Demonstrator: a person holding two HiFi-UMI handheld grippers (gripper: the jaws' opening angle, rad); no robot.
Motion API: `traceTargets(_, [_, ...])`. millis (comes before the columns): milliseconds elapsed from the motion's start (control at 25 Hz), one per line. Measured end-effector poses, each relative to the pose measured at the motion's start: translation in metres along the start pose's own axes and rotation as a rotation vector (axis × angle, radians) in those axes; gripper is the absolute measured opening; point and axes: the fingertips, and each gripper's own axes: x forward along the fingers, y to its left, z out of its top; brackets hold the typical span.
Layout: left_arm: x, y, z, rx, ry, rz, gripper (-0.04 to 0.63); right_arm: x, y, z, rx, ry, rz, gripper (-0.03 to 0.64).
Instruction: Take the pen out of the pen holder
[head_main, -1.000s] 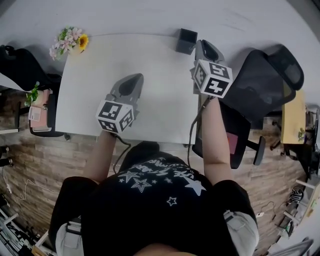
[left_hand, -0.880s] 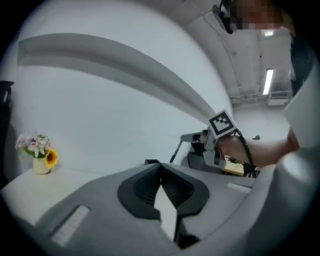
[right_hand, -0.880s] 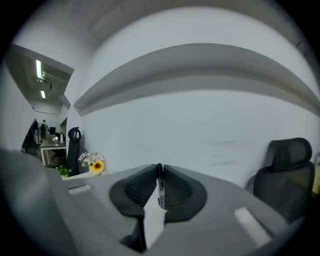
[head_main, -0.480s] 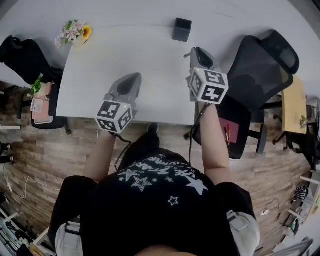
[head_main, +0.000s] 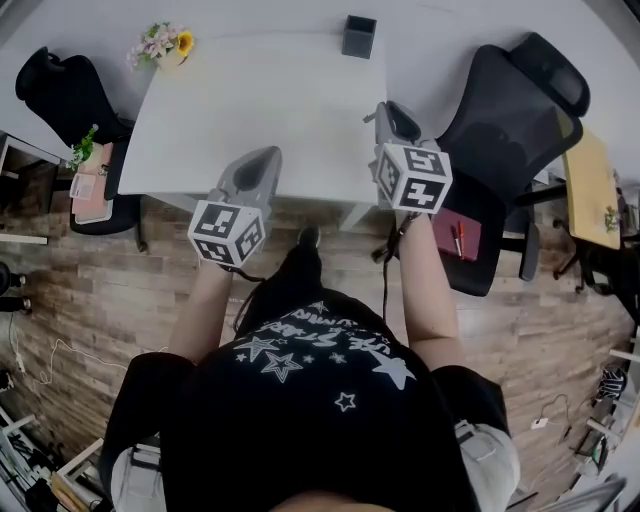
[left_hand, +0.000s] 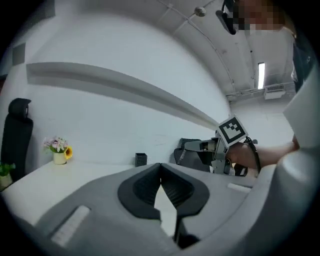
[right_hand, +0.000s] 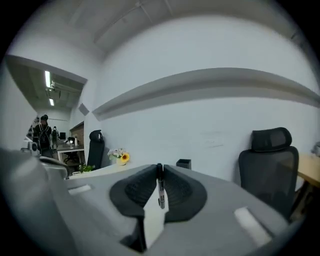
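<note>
The dark square pen holder (head_main: 359, 36) stands at the far edge of the white table (head_main: 250, 110); it also shows small in the left gripper view (left_hand: 141, 159) and the right gripper view (right_hand: 183, 163). My right gripper (head_main: 388, 108) hangs over the table's near right corner, well back from the holder. Its jaws (right_hand: 160, 170) are shut on a thin dark pen (right_hand: 161, 192) that hangs between the pads. My left gripper (head_main: 262, 158) hovers at the table's near edge. Its pads (left_hand: 160, 170) meet with nothing between them.
A small vase of flowers (head_main: 165, 45) sits at the table's far left corner. A black office chair (head_main: 510, 110) stands right of the table, with a red notebook (head_main: 457, 237) on its seat. Another dark chair (head_main: 65, 95) stands at the left. Wooden floor lies below me.
Both grippers have drawn back from the pen holder toward the table's near edge, and the table has slid up the head view. The right gripper stays closed.
</note>
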Motion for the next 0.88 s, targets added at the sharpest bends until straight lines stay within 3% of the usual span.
traceTargets(360, [-0.075, -0.063, -0.021, -0.005, 0.022, 0.015, 0.011, -0.09, 0.026, -0.041, 0.016, 0.039, 0.046, 0.041])
traceTargets(480, [-0.099, -0.078, -0.028, 0.026, 0.044, 0.013, 0.011, -0.111, 0.038, -0.056, 0.034, 0.052, 0.061, 0.041])
traceTargets(880, [-0.144, -0.085, -0.059, -0.022, 0.105, 0.053, 0.011, -0.14, 0.067, -0.096, 0.063, 0.107, 0.094, 0.041])
